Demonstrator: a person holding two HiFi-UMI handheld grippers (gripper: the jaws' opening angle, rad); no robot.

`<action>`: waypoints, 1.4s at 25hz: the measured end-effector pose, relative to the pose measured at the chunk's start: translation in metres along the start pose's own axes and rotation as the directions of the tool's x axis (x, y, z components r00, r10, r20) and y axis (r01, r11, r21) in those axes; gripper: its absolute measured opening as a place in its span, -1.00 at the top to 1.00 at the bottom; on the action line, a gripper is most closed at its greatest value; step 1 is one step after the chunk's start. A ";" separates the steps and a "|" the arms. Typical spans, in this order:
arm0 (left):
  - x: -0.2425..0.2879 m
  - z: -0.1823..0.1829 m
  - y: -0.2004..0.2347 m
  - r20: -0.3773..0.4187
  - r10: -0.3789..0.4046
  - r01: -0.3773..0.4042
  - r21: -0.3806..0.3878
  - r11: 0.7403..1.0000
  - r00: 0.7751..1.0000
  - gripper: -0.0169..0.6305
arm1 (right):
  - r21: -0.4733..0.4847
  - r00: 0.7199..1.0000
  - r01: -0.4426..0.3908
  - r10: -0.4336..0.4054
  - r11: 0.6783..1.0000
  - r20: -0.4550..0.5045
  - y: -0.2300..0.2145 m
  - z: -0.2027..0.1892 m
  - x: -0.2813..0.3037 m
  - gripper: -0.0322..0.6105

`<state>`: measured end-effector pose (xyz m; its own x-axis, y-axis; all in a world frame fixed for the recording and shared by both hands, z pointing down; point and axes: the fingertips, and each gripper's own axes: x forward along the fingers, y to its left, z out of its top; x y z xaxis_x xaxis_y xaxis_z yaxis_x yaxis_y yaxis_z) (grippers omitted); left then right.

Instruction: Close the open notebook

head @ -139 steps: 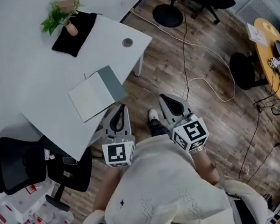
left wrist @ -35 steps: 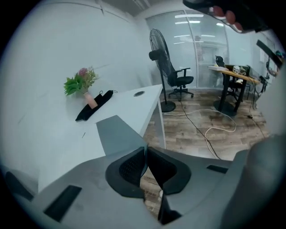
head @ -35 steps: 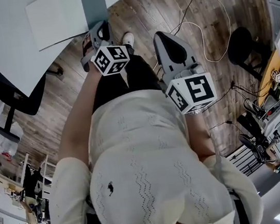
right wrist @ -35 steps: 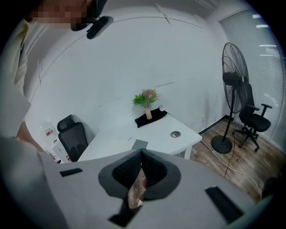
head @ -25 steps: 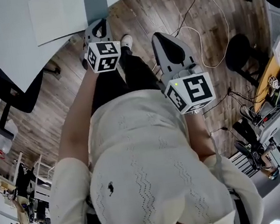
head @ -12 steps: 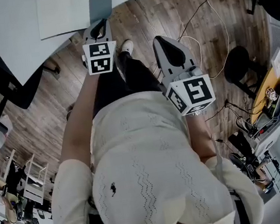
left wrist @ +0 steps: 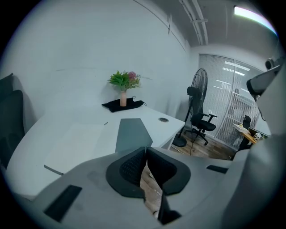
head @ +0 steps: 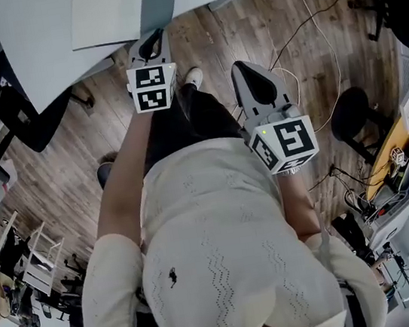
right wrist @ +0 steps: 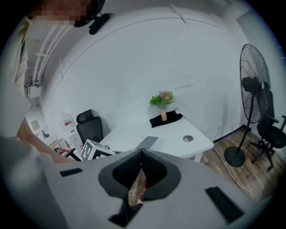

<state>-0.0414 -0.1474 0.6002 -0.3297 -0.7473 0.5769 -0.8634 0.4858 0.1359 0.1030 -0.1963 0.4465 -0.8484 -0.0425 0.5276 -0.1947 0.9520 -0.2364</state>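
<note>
- A white bench with a curved edge [left wrist: 53,120] is set against a plain white wall. A brown wood-plank floor [head: 61,173] is seen under both grippers.
- Far ahead of the left gripper [left wrist: 145,148], a pink vase of green leaves [left wrist: 123,95] is stood on a black cloth [left wrist: 124,105]. A round cable hole [left wrist: 163,120] is sunk in the bench ahead and to its right.
- A black standing fan [right wrist: 254,80] and a black office chair [left wrist: 203,124] are placed to the right of both grippers. A white cable [head: 295,8] is trailed over the floor ahead of the right gripper [right wrist: 141,154].
- The open notebook [left wrist: 103,138] is laid flat on the bench directly ahead of the left gripper, its near end close to the bench's near edge. Bare bench is left beside it on the left and beyond it.
- Its white page [left wrist: 80,143] is spread to the left and its grey cover [left wrist: 132,130] to the right. The spine is pointed away from the left gripper, toward the vase, and the spread's long axis is run across that line.
- The left gripper's jaws are pressed together with nothing between them, at the bench's edge just short of the grey cover; contact cannot be told.
- The right gripper's jaws are likewise pressed together and empty. It is held over the floor, right of and behind the left gripper, well apart from the notebook.
</note>
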 end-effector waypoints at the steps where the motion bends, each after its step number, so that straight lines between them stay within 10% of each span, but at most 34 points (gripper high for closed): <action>1: -0.001 0.001 0.001 0.008 0.007 -0.007 -0.004 1.000 1.000 0.88 | -0.004 1.000 -0.006 0.006 1.000 0.002 0.000 0.000 0.000 0.90; 35: -0.038 0.022 0.027 0.068 -0.032 0.036 -0.059 0.998 0.997 0.88 | -0.043 1.000 0.007 -0.006 0.999 0.025 0.043 0.017 0.021 0.90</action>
<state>-0.0604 -0.1164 0.5643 -0.3273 -0.7912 0.5165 -0.8506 0.4848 0.2035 0.0685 -0.1613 0.4332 -0.8595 -0.0558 0.5082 -0.1792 0.9638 -0.1973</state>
